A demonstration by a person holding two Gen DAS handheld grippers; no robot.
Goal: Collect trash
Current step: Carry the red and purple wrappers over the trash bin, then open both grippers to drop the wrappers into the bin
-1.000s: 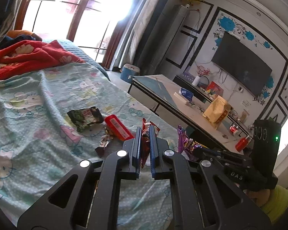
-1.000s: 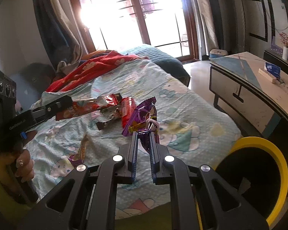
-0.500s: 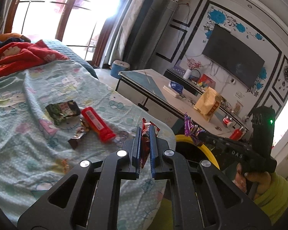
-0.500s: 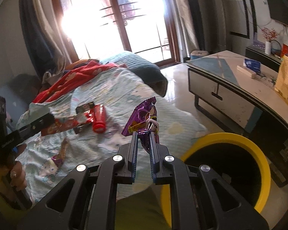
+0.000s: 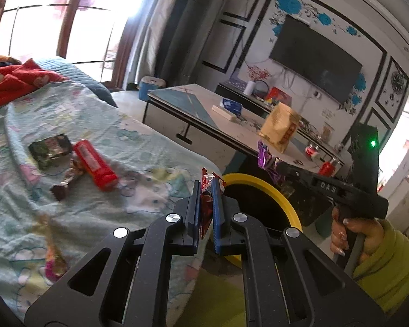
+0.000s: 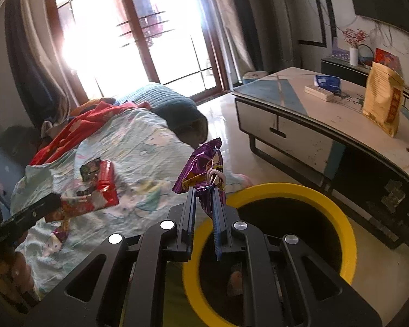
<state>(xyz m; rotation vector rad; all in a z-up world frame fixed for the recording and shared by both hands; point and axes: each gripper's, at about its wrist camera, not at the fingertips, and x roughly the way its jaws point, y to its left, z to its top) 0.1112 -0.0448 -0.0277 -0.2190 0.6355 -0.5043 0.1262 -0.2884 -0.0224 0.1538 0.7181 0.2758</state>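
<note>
Purple wrapper (image 6: 201, 169), thin and crinkly, looks light and is pinched at its bottom edge by the right hand-held gripper (image 6: 204, 212) near the yellow bin (image 6: 349, 234), while the left hand-held gripper (image 5: 205, 204) clamps a red wrapper (image 5: 208, 182).

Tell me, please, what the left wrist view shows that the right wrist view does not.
Only the left wrist view shows the TV and the right hand gripping its handle. Only the right wrist view shows the bin's inside and the purple wrapper's face up close. Both share the yellow bin rim, the bed with the red tube and green packet, the table, and both tongs shut on wrappers.
</note>
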